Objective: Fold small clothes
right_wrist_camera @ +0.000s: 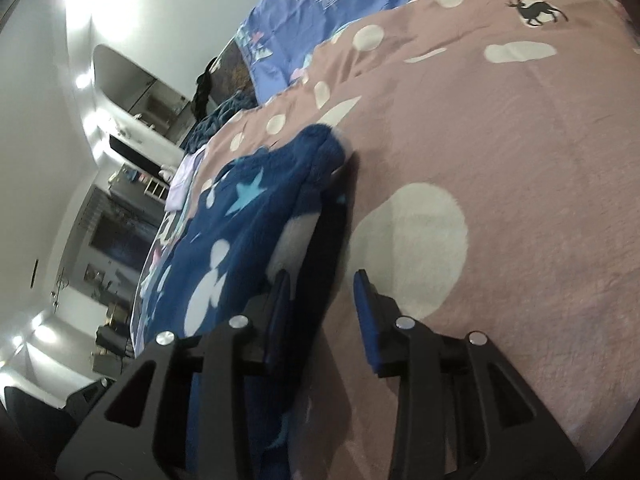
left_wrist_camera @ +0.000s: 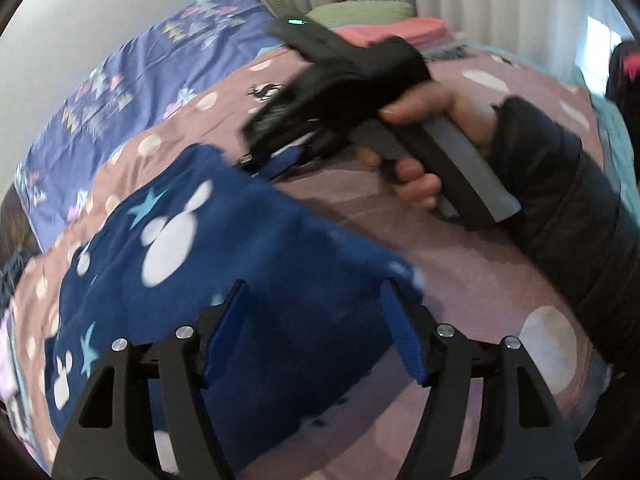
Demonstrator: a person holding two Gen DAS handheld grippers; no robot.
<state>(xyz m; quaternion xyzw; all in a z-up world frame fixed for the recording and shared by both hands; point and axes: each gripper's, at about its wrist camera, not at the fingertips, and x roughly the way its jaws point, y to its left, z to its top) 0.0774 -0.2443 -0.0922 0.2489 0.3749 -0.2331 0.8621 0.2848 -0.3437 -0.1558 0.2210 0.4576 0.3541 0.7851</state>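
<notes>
While the blue garment (left_wrist_camera: 224, 248) lies spread on the pink spotted blanket (left_wrist_camera: 460, 264), its long axis runs from the near corner under the left gripper (left_wrist_camera: 316, 332) away toward the far corner where the right gripper (left_wrist_camera: 276, 160) sits. From the right wrist view, the garment's edge (right_wrist_camera: 320, 184) lies just to the left of that right gripper (right_wrist_camera: 324, 320), with one finger (right_wrist_camera: 280, 320) against the cloth and the other over bare blanket. Its fingers stand partly apart and I see nothing pinched between them. The left gripper hangs over the near part of the garment, fingers wide, holding nothing. Both are at the same side edge, so I'd judge the next fold starts there; the right is nearer the cloth itself.
</notes>
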